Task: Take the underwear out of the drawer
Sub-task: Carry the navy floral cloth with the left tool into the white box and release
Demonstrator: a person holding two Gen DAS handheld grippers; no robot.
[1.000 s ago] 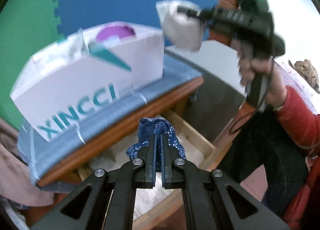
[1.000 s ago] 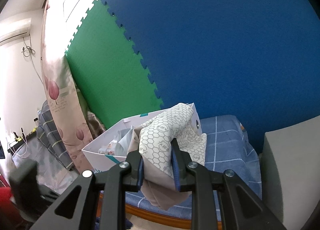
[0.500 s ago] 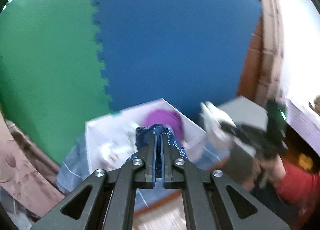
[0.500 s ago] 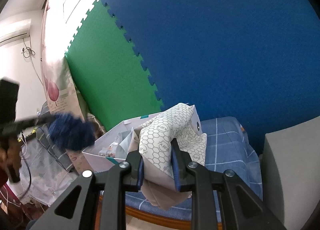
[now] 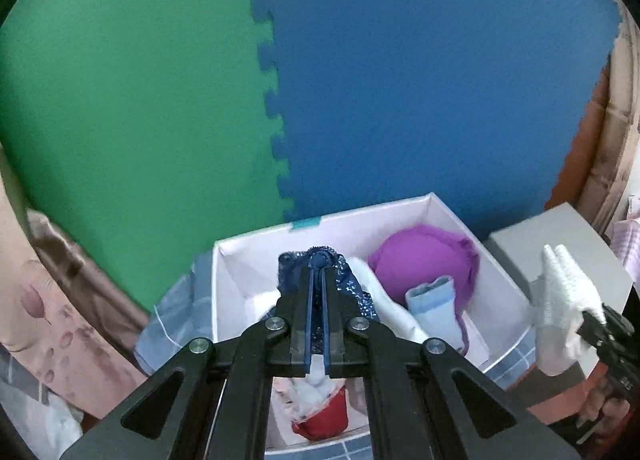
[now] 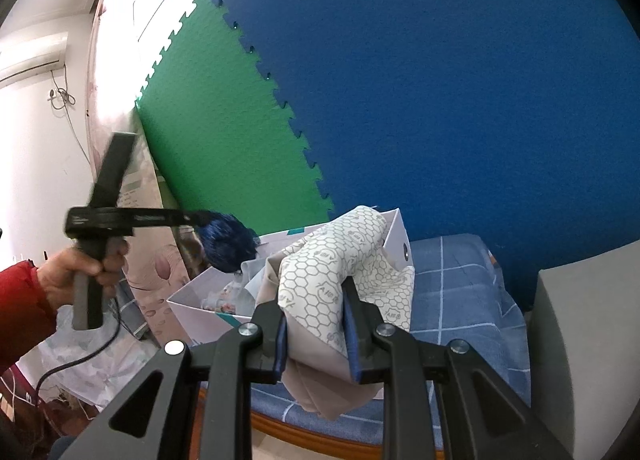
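My left gripper (image 5: 318, 266) is shut on dark blue patterned underwear (image 5: 352, 288) and holds it over the open white box (image 5: 248, 244). The same gripper shows in the right wrist view (image 6: 202, 218) with the blue bundle (image 6: 228, 244) above the box's left end. My right gripper (image 6: 314, 288) is shut on beige, hexagon-print underwear (image 6: 320, 280), held above the blue cloth beside the box (image 6: 192, 302). In the left wrist view that garment (image 5: 564, 296) hangs at the right of the box. The drawer is not in view.
The box holds a purple bra (image 5: 424, 264), a light blue piece (image 5: 434, 302), white cloth and a red item (image 5: 324, 416). It stands on a blue checked cloth (image 6: 460, 288) over a wooden edge. A grey block (image 6: 588, 332) is to the right; green and blue foam mats stand behind.
My left gripper has risen from the drawer with the blue underwear and now hangs over the white box. My right gripper has stayed still with its garment.
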